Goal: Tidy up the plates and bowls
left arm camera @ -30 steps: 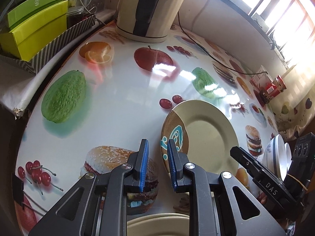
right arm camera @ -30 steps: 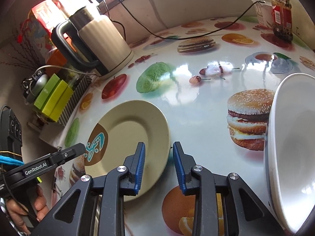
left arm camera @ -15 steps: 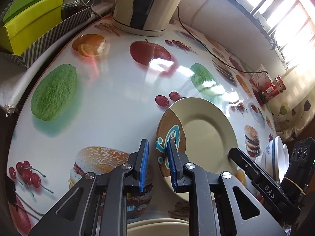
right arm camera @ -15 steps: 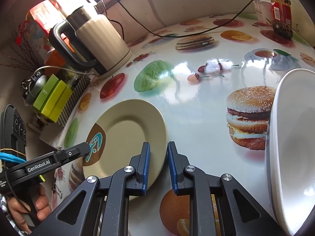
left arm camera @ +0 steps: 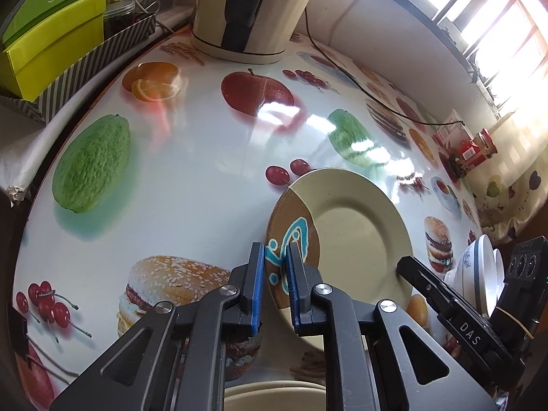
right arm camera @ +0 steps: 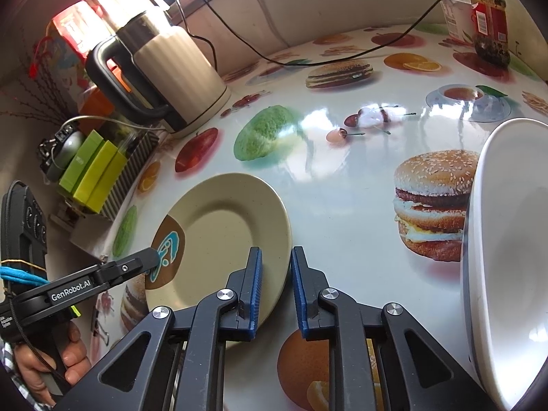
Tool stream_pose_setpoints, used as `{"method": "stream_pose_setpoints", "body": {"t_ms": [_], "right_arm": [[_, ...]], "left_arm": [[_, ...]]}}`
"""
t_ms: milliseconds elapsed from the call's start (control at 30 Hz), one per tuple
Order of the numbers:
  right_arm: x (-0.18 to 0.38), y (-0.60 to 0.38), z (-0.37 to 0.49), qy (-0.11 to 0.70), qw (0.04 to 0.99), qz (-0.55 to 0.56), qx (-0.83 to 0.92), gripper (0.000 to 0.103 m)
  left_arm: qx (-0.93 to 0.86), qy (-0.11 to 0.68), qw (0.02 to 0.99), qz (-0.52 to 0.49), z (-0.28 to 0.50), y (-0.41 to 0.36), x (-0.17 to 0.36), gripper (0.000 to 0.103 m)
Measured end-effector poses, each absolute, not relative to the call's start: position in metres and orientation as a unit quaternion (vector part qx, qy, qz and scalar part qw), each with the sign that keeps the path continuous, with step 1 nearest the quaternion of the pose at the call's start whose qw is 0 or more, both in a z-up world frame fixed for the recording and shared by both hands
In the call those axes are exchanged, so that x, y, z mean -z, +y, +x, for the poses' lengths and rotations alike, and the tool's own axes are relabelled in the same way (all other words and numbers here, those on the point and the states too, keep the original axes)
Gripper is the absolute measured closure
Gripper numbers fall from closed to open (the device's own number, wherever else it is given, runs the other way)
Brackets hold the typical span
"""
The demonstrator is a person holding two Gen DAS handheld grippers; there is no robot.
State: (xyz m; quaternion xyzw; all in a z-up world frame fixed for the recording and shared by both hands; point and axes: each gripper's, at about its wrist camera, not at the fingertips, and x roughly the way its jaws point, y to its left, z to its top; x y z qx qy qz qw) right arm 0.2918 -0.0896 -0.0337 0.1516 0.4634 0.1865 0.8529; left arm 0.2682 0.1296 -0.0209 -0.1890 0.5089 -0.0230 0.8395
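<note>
We see a round beige plate (left arm camera: 359, 239) with a shallow well and a broad rim. One side of it carries a brown patch marked with a turquoise squiggle. It lies face up on the glossy counter (left arm camera: 191, 178), among printed cherries and burgers, well in front of the cream kettle (left arm camera: 253, 10). Being round, it has no long axis; we tell its direction only by the brown patch, which points toward the left claw (left arm camera: 275, 253). The plain side points toward the right claw (right arm camera: 275, 257). The left claw has just been closing. Its blue pads now stand nearly together, with the plate's rim at the brown patch pinched between them. The right claw has also just been closing and sits on the opposite rim, one pad over the plate and the other just outside its edge. We read that as a grip too, though the contact there is harder to see. A large white bowl (right arm camera: 507, 274) stands tilted at the right, apart from the plate.
</note>
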Motion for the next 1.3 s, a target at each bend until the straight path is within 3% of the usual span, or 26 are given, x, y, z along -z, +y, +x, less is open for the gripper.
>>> {"method": "stream_pose_setpoints", "body": {"t_ms": [1300], "right_arm": [[0.006, -0.087, 0.260, 0.442, 0.859, 0.153, -0.209, 0.086]], "left_arm": [[0.018, 0.481, 0.855, -0.196, 0.225, 0.136, -0.005, 0.090]]}}
